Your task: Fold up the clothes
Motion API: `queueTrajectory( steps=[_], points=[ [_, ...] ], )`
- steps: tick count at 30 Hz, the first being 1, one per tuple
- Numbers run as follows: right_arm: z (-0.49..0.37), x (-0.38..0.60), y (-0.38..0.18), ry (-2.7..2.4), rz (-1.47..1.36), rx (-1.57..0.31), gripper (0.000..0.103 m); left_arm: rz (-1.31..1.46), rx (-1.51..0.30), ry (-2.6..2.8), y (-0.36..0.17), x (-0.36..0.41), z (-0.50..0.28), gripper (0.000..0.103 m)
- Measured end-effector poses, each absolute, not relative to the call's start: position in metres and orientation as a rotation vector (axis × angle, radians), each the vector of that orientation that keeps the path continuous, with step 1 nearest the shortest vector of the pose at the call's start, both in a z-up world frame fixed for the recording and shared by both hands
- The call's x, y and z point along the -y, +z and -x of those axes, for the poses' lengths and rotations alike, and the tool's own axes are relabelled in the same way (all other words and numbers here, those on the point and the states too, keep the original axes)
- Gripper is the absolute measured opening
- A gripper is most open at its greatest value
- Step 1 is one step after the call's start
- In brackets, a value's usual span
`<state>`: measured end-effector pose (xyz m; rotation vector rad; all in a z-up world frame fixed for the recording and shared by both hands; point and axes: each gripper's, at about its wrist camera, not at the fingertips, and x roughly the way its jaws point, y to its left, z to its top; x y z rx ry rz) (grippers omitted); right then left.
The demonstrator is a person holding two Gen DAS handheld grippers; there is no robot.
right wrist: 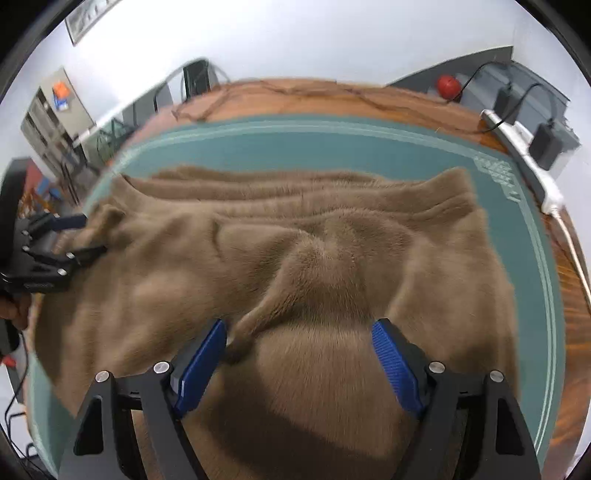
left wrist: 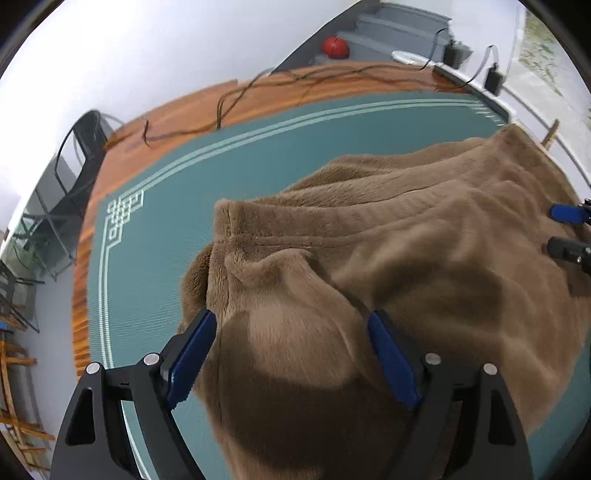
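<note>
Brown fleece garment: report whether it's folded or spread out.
Partly folded: the brown fleece garment lies on the teal mat with stacked layers along its far edge and loose bunched ridges in the middle.

Brown plush garment [left wrist: 406,258] on teal mat [left wrist: 166,192] with white line border; blue gripper pads [left wrist: 192,354]; red ball [left wrist: 335,47] beyond mat.

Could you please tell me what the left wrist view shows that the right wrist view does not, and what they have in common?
Only the left wrist view shows the knot-pattern corner of the mat's white border, sharp and clear, and wooden chairs at the far left.

Only the right wrist view shows a grey shelving cabinet, a framed picture on the wall, and a hand behind the left gripper.

Both show the brown fleece garment on the teal mat, the red ball, and open jaws, each gripper over a fabric ridge.
</note>
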<state>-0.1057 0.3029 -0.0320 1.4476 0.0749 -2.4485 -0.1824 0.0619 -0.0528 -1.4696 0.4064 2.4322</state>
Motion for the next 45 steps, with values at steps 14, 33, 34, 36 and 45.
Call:
queueTrajectory(
  steps=[14, 33, 34, 36, 45],
  points=[
    [0.066, -0.335, -0.062, -2.453, -1.552, -0.116, 0.084, 1.571, -0.322, 2.418, -0.079, -0.036, 0.127, 0.091],
    [0.023, -0.326, -0.062, -2.49, -1.609, -0.069, 0.087, 1.576, -0.297, 2.539, -0.061, -0.092, 0.078, 0.094],
    [0.023, -0.324, -0.065, -2.487, -1.61, -0.09, 0.09, 1.577, -0.323, 2.543, -0.064, -0.094, 0.076, 0.095],
    [0.021, -0.32, -0.067, -2.484, -1.61, -0.121, 0.095, 1.578, -0.375, 2.551, -0.07, -0.099, 0.074, 0.098],
    [0.018, -0.311, -0.075, -2.496, -1.609, -0.221, 0.102, 1.592, -0.356, 2.558, -0.074, -0.096, 0.068, 0.101]
  ],
)
